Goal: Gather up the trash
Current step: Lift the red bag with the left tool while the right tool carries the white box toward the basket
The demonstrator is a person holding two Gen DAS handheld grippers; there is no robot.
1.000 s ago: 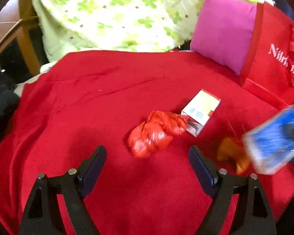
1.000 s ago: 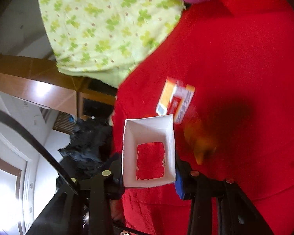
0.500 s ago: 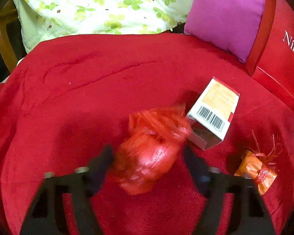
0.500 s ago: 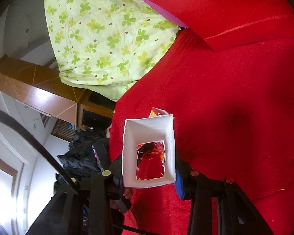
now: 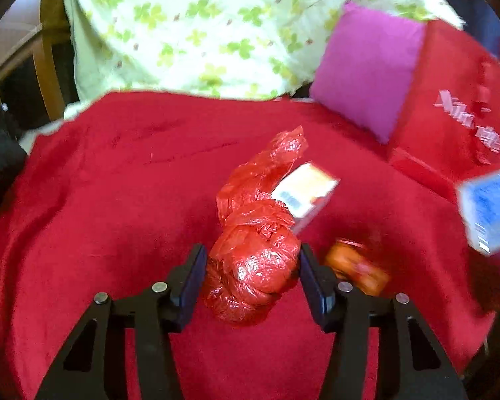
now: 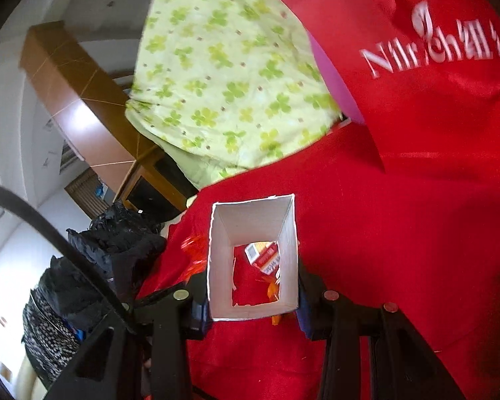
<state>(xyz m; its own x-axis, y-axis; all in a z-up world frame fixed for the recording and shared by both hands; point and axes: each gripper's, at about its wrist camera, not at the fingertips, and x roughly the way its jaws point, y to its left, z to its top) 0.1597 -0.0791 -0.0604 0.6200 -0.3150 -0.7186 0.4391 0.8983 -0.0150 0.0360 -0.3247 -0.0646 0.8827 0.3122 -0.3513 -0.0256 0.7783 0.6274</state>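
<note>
I am closing left gripper [image 5: 250,266] jaws around red plastic bag [image 5: 253,260]; right gripper [image 6: 253,303] is clamping open box [image 6: 253,260].

The blanket [image 5: 116,233] is deep red. The crumpled plastic bag [image 5: 253,260] is glossy red. The quilt [image 5: 200,33] is pale green with clover prints and brown dots. The cushion [image 5: 366,70] is magenta. The tote bag [image 6: 433,83] is red with white lettering. The open box [image 6: 253,233] is white inside.
</note>
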